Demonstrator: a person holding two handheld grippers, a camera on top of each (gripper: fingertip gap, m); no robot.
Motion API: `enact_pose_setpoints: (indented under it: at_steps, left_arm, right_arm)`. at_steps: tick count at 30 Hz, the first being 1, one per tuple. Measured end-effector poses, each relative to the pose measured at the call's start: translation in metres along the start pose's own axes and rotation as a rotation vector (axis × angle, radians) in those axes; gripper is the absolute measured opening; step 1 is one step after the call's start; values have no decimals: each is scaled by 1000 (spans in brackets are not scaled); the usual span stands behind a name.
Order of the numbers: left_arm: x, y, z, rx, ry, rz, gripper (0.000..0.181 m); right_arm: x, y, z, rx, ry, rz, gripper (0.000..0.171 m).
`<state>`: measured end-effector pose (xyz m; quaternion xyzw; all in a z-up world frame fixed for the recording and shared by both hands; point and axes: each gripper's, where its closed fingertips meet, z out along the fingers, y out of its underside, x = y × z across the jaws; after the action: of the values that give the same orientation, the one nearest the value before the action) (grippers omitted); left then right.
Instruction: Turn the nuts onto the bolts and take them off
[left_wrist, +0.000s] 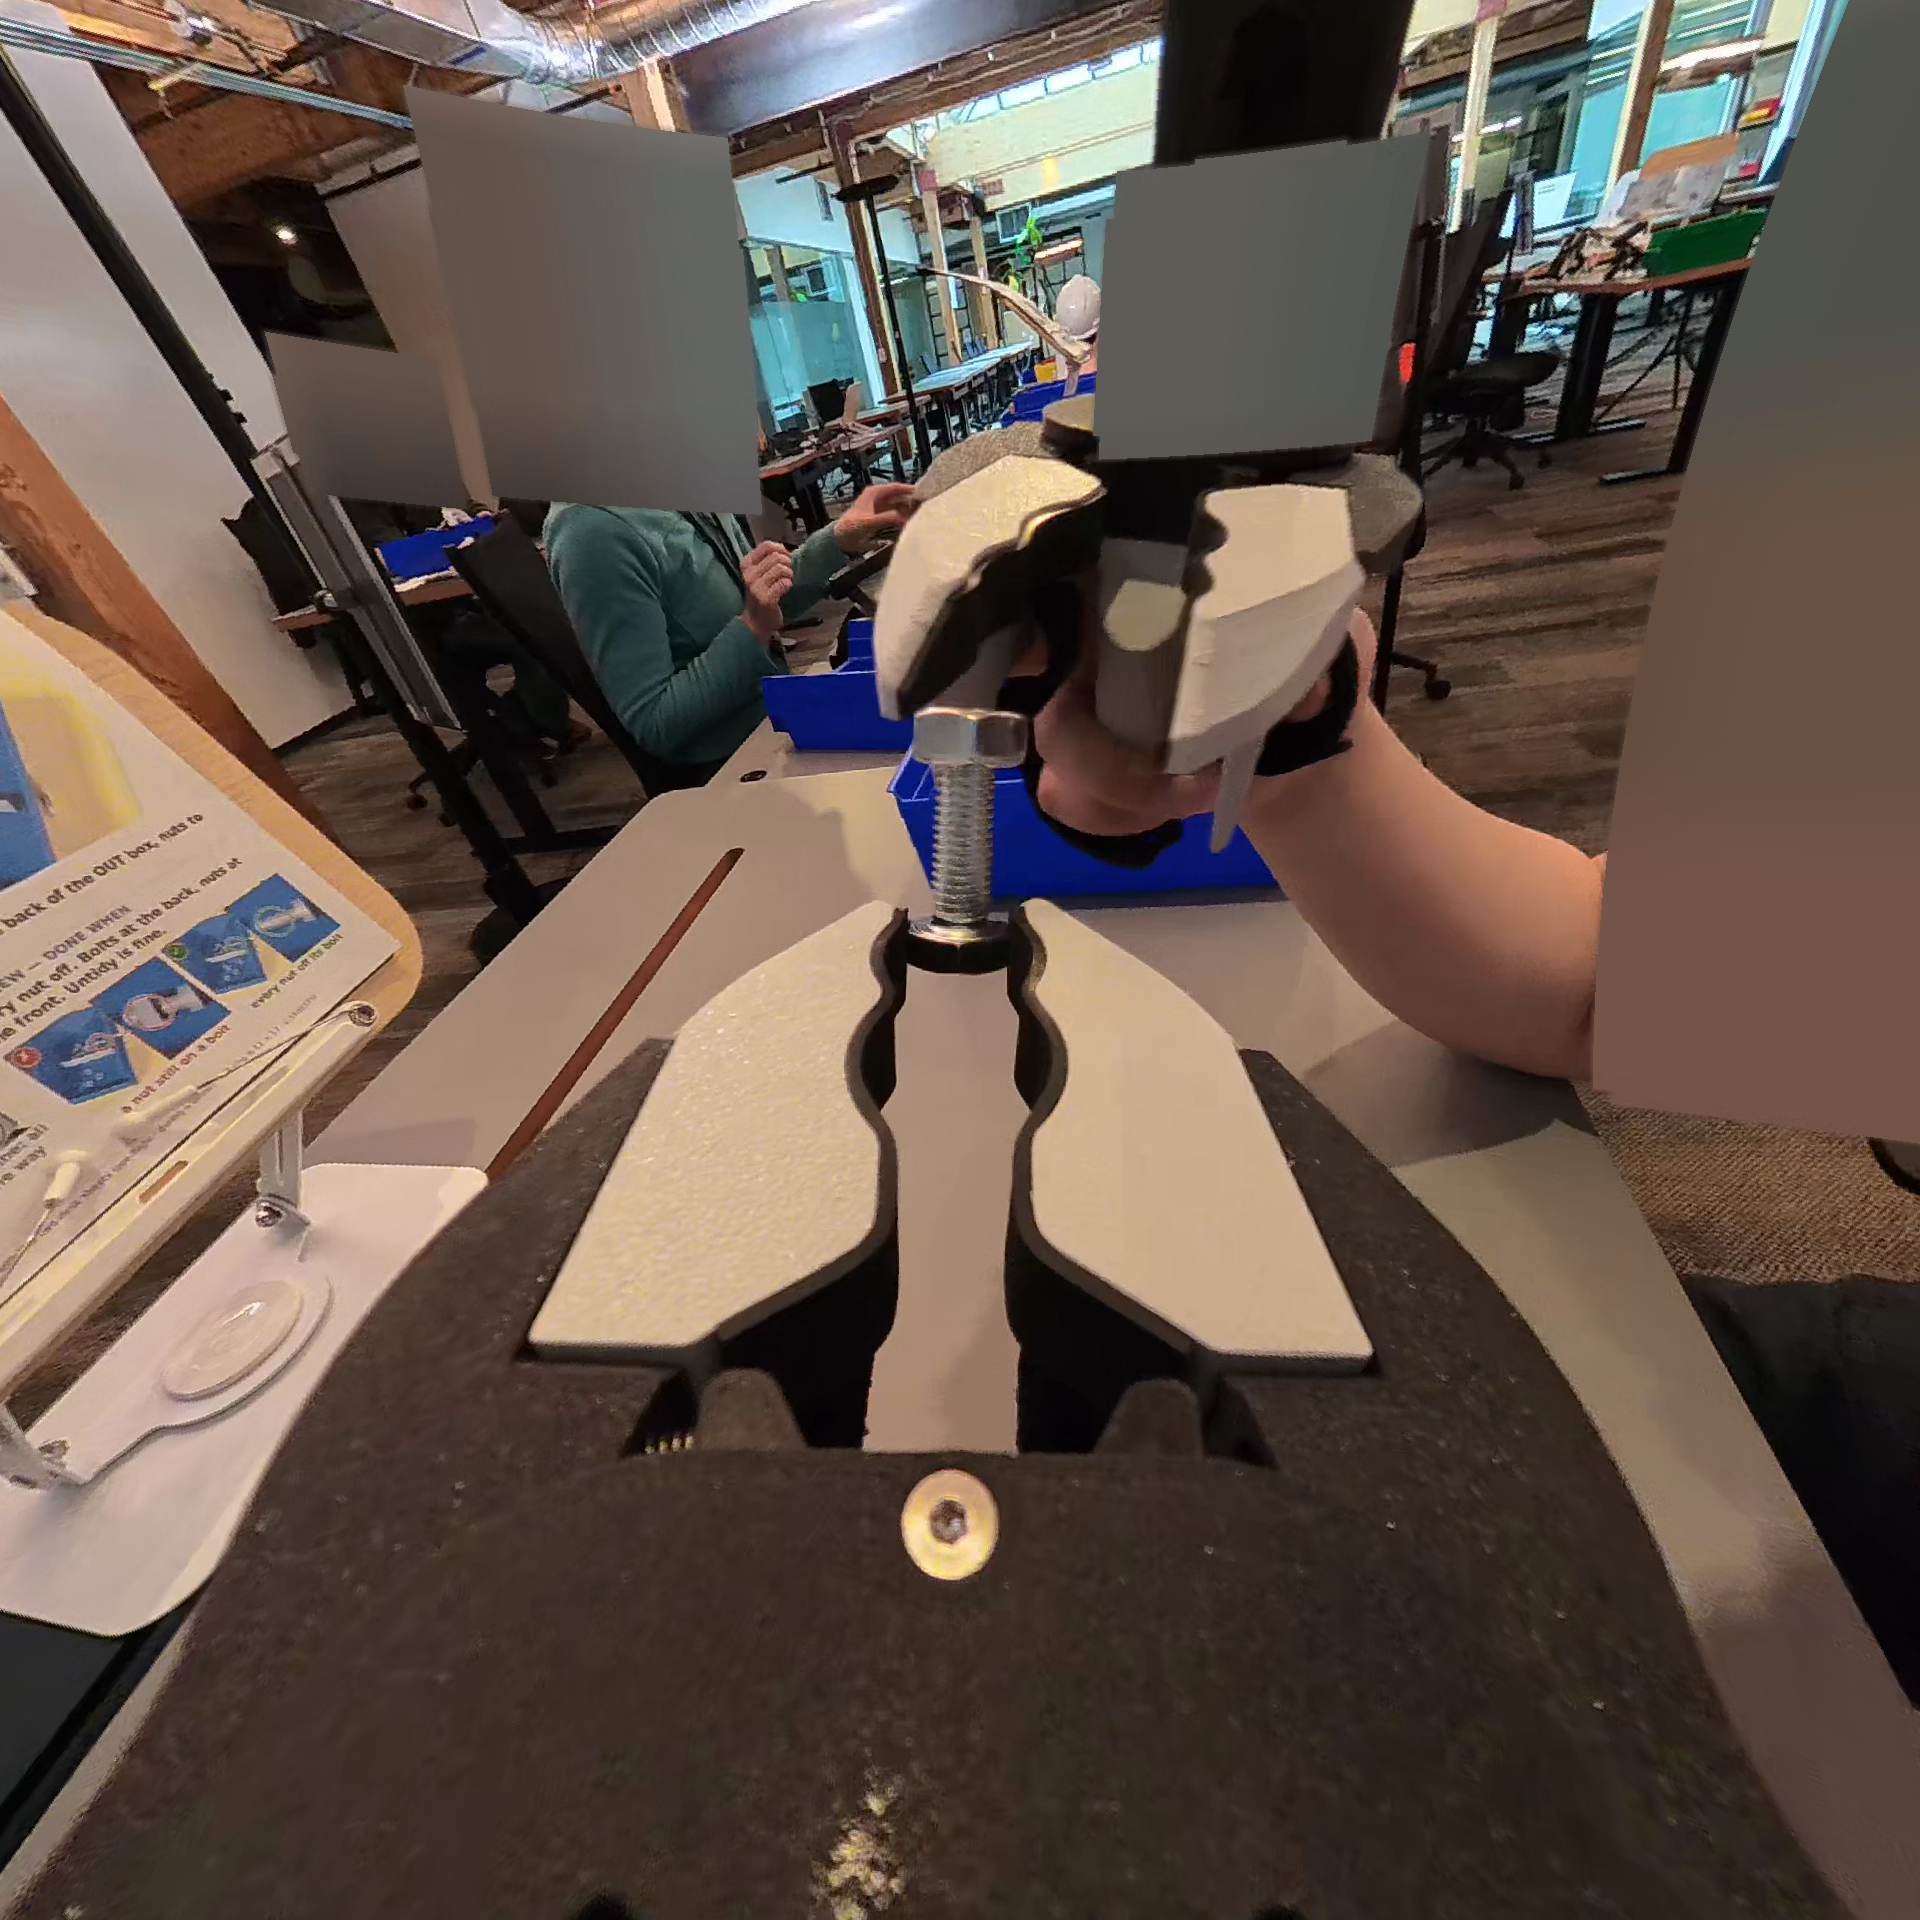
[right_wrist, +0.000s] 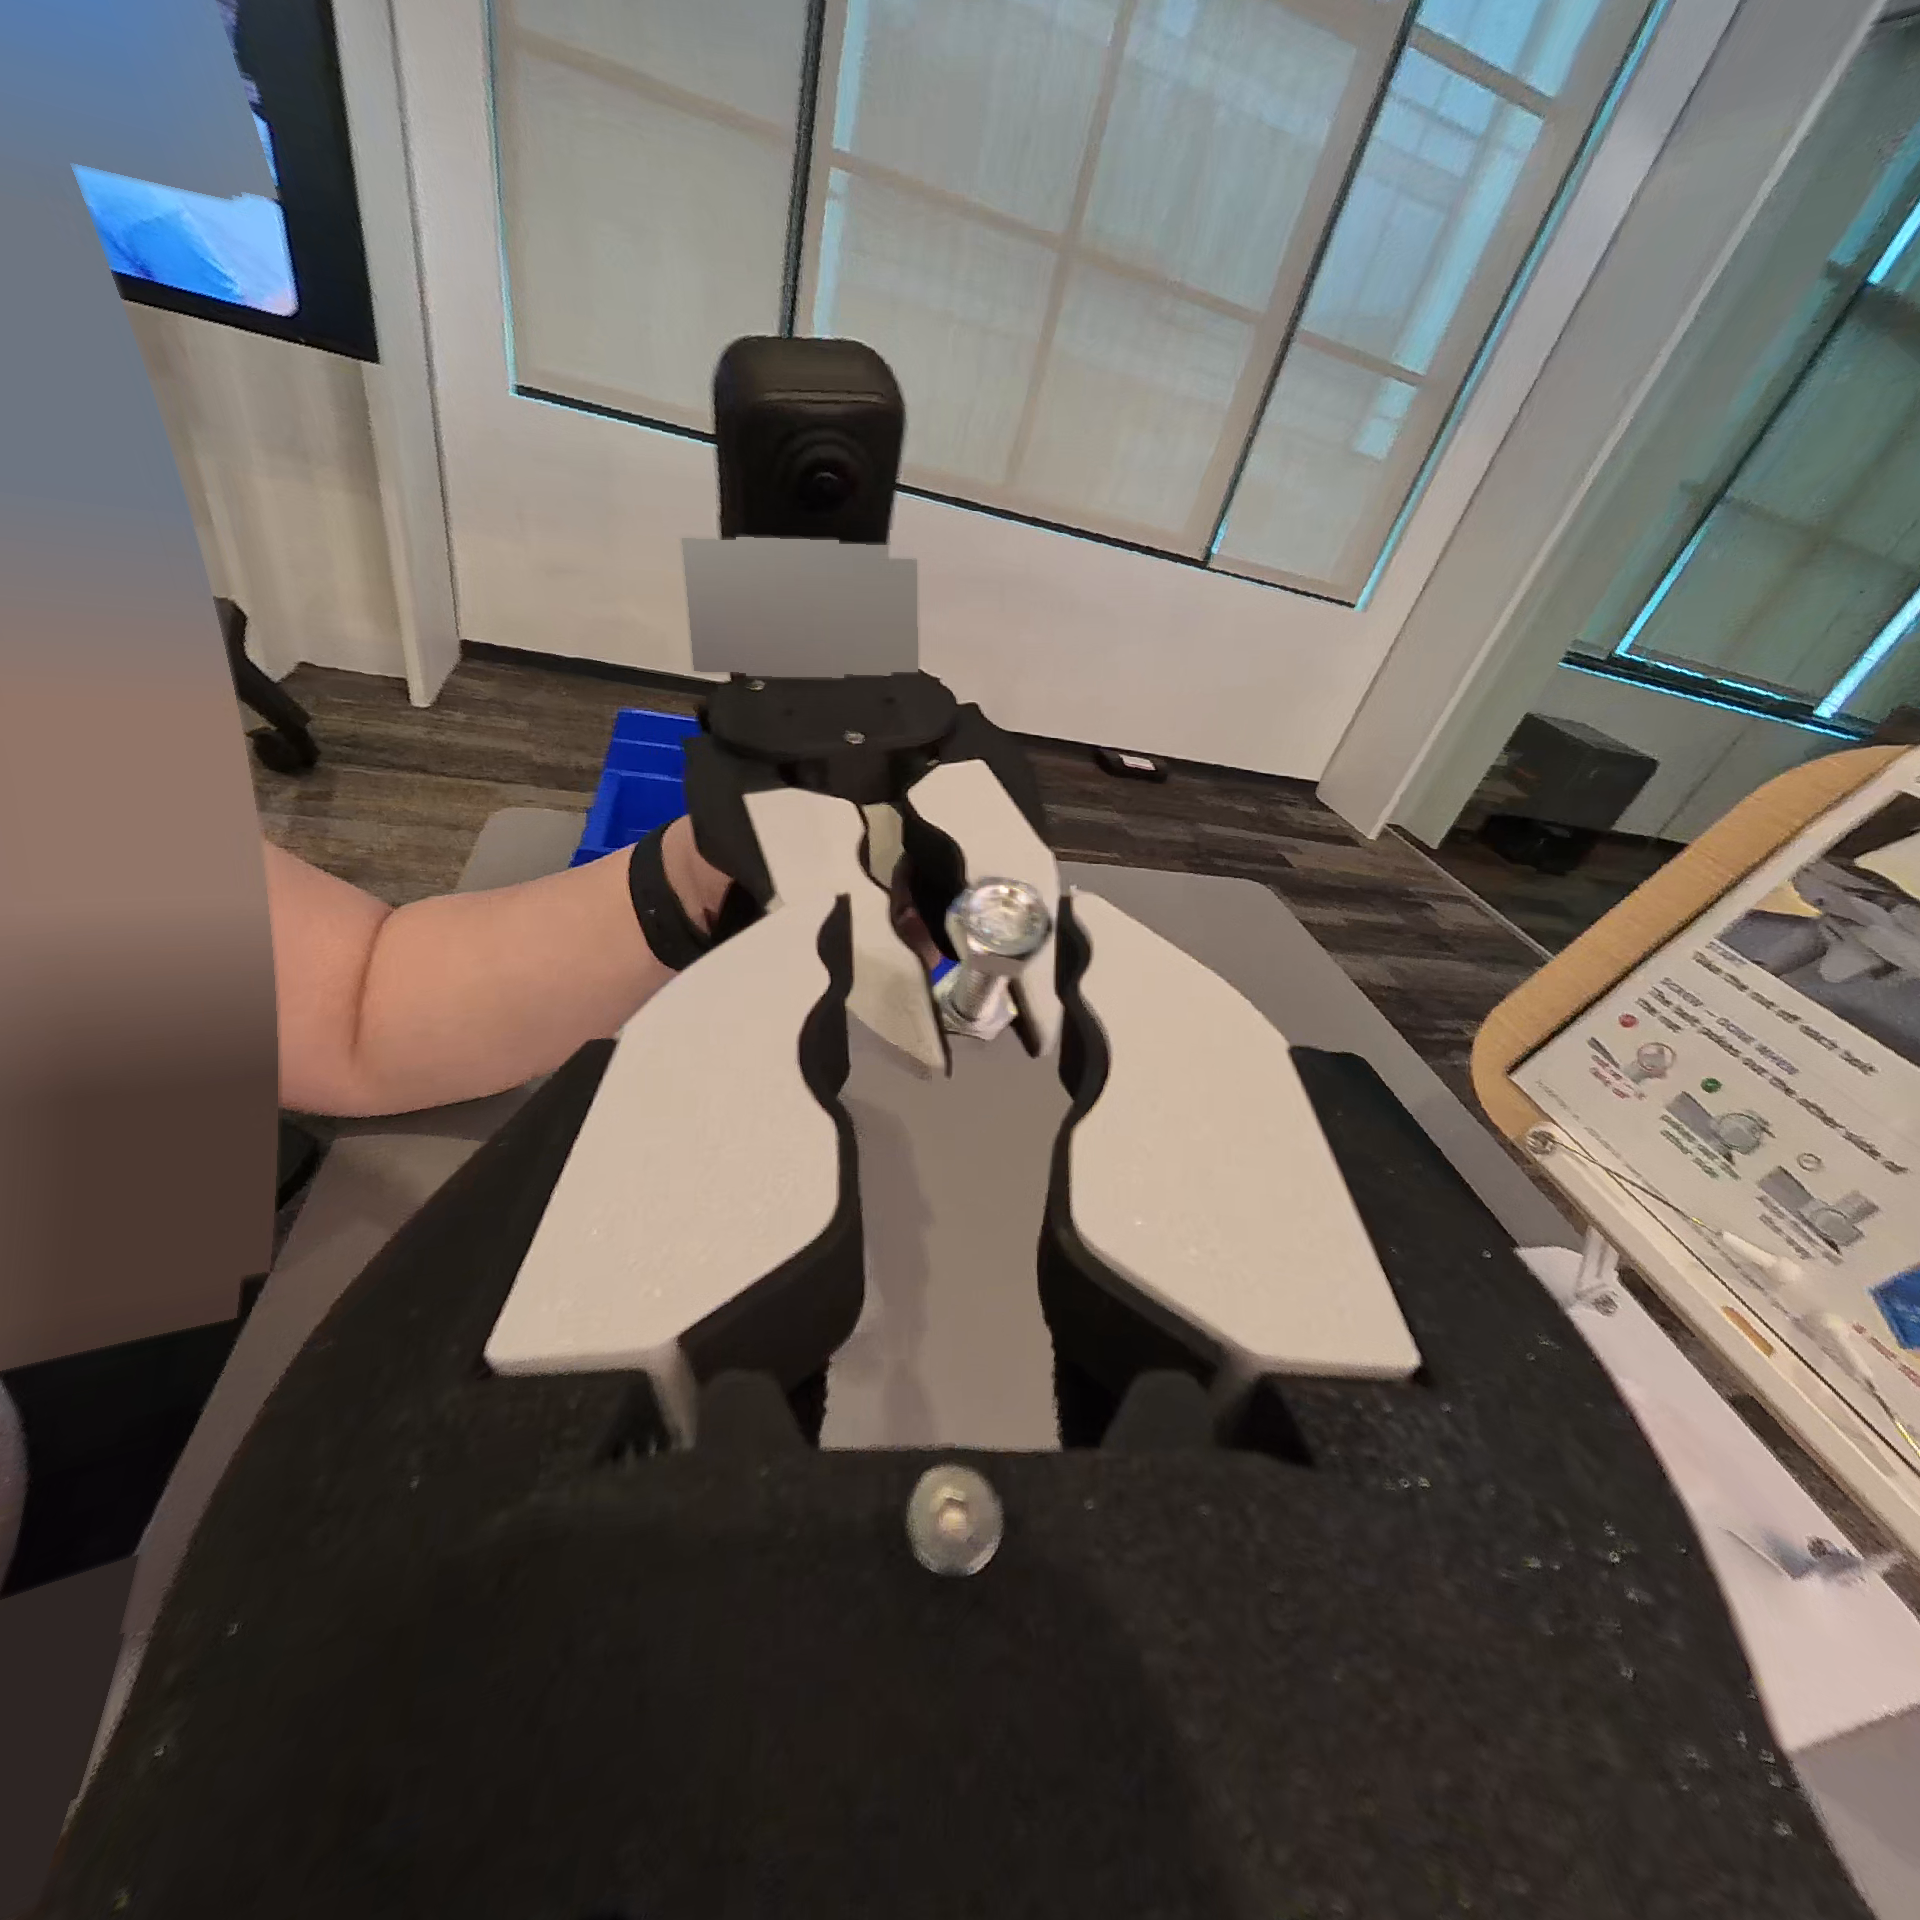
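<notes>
A silver hex bolt (left_wrist: 966, 821) stands upright over the grey table, head up, with a nut (left_wrist: 954, 948) at its lower end. My left gripper (left_wrist: 958, 940) is shut on the nut at its fingertips. My right gripper (left_wrist: 1070, 769) is open above the bolt, and one finger tip is at the bolt head (left_wrist: 971, 736). In the right wrist view the bolt head (right_wrist: 997, 920) sits between the open jaws of my right gripper (right_wrist: 956, 909), close to the right finger (right_wrist: 1143, 1091). There my left gripper (right_wrist: 977, 1039) holds the nut (right_wrist: 971, 1023) from the far side.
Blue bins (left_wrist: 1101, 868) stand on the grey table (left_wrist: 748, 914) behind the bolt, and one bin shows in the right wrist view (right_wrist: 644, 800). An instruction board on a stand (left_wrist: 156, 987) (right_wrist: 1714, 1091) is at the table's side. A seated person (left_wrist: 644, 623) is farther off. My two grippers' fingertips are within a few centimetres of each other.
</notes>
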<state>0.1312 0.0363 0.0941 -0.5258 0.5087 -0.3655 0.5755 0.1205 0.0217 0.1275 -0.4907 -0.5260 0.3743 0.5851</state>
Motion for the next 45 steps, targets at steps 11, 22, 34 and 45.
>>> enact_pose_setpoints:
  at_steps: [11,22,34,45]
  left_arm:
    - [5,-4,-1,19,31,-15,18]
    - [9,-10,-5,44,58,-25,18]
    - [5,-9,-5,44,41,-29,18]
    - [1,-10,-7,52,22,-30,18]
  right_arm:
    - [0,-5,-1,29,4,32,40]
    - [-6,-7,-3,-13,20,-7,39]
    - [-5,-2,-5,-46,11,0,34]
    - [-10,-2,-7,-57,-14,6,28]
